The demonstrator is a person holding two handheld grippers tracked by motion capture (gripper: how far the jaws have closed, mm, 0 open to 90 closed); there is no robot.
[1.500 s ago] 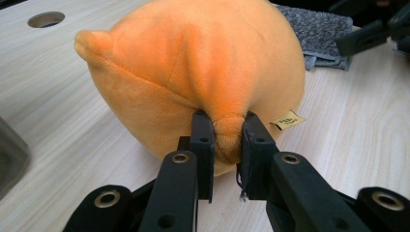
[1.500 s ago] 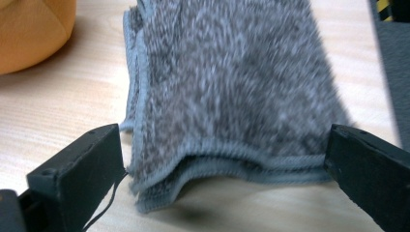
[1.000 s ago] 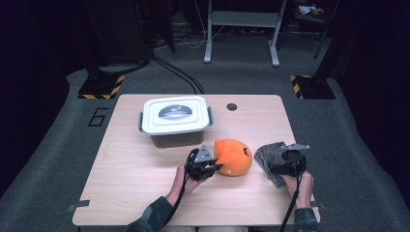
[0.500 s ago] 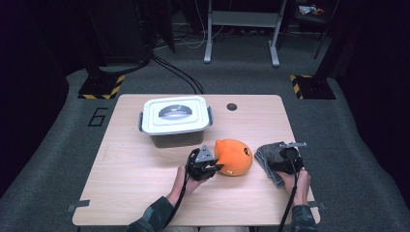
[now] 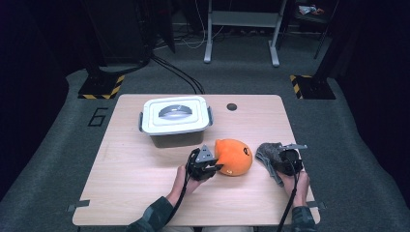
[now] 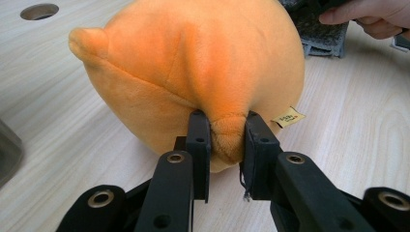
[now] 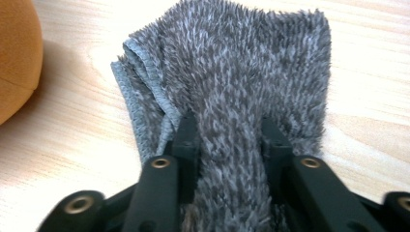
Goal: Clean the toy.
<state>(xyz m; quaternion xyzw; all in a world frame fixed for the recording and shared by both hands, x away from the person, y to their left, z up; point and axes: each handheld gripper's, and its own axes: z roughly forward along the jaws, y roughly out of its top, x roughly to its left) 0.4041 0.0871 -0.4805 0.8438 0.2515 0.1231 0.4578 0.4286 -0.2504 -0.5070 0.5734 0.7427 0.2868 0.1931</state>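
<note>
**Orange plush toy and grey cloth, each pinched in a tool on the counter**

The orange plush toy (image 5: 234,156) is lying on the wooden counter (image 5: 125,179), just in front of the lidded box and near the middle. The left tool (image 5: 214,164) is gripping it: its jaws are standing nearly closed, pinching a fold of the orange fabric (image 6: 227,137) at the toy's near side. A small tag (image 6: 288,116) is sticking out beside that fold.

The grey fuzzy cloth (image 5: 269,153) is lying bunched to the right of the toy, near it but apart. The right tool (image 5: 285,162) has just been closing its jaws, and they are now squeezing a ridge of the cloth (image 7: 232,140).

The white-lidded grey box (image 5: 175,121) is sitting behind the toy, lid on, so its contents are hidden.
</note>
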